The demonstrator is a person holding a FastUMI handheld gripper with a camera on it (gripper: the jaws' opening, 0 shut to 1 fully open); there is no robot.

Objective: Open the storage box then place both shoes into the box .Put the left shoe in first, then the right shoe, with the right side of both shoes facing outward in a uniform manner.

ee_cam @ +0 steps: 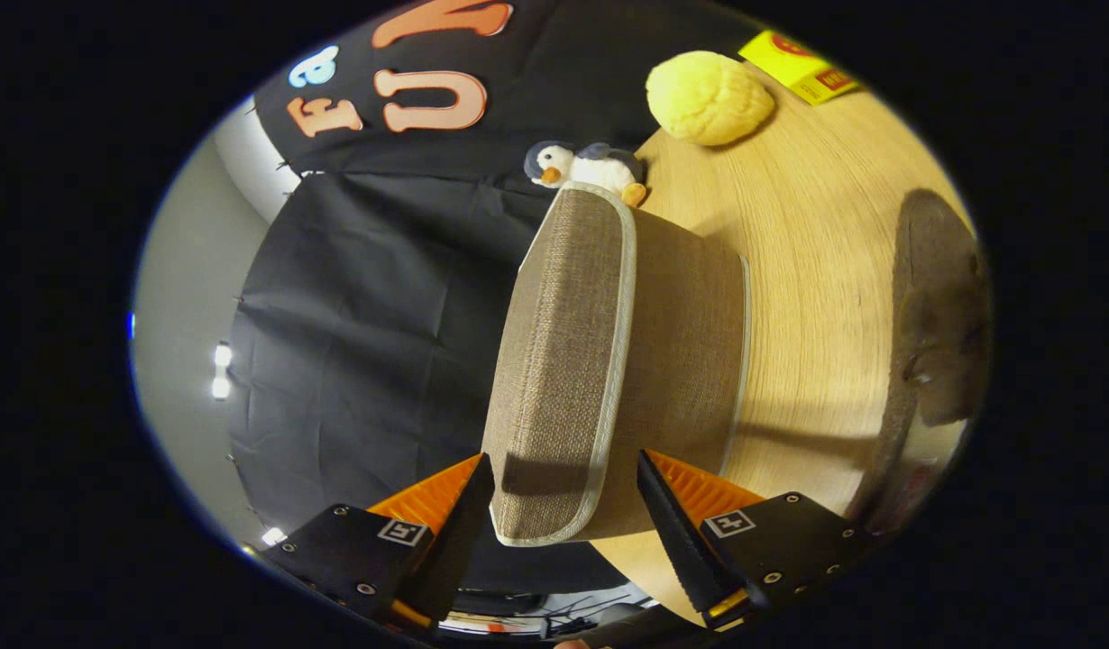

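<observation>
The storage box (690,361) is brown woven fabric with pale trim and stands on the wooden table (825,225). I see it rolled sideways, its top turned toward the booth wall. Its lid (559,361) lies flat on it. My gripper (563,487) straddles the lid's near edge. One fingertip (482,478) rests on the lid's top face and the other fingertip (649,478) touches the box's side just under the trim, so both press on the lid's rim. A dark shoe (942,315) lies on the table beyond the box, away from the fingers.
A plush penguin (586,167) sits at the box's far end. A yellow fuzzy ball (710,97) and a yellow flat packet (802,68) lie farther back on the table. The table's edge runs close under the fingers.
</observation>
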